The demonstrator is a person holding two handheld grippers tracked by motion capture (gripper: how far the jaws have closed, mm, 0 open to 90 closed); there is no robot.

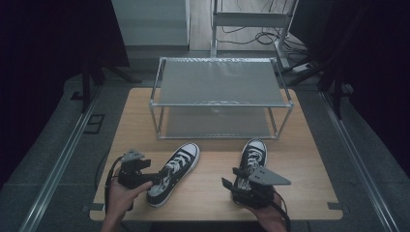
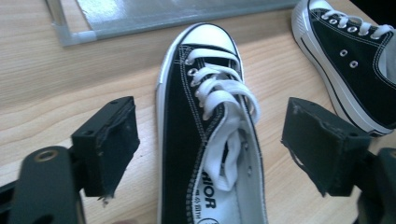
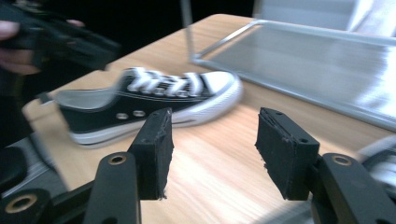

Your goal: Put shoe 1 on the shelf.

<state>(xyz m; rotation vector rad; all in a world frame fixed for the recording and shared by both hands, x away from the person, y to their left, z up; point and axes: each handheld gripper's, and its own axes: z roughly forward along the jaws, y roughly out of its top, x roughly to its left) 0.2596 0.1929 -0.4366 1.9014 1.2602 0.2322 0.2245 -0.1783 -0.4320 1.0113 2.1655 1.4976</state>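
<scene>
Surface: wooden table (image 1: 212, 191) in a dim room, dark curtains at both sides, cables on the floor behind.
Left shoe (image 2: 212, 140): lies flat on its sole, toe toward the rack, its laced throat between the left gripper's (image 2: 210, 144) fingers (image 2: 109, 144). Neither pad touches it, so it rests on the table alone.
Left gripper: jaws stand about half open, straddling the shoe's heel end with a gap on each side; nothing gripped.
Right shoe (image 1: 251, 162): upright on its sole, toe also toward the rack, just ahead of the right gripper (image 3: 212, 149) in the high view.
Right gripper: jaws stand apart with bare table between the fingers (image 3: 154, 149); holds nothing. Its own view looks across at the left shoe, blurred.
Why so: both shoes point at the rack, likely lined up for shelving.
Rack (image 1: 220, 99): two metal shelves, just beyond both toes.
In the way: the top shelf's front rail hangs over the lower shelf's opening.
</scene>
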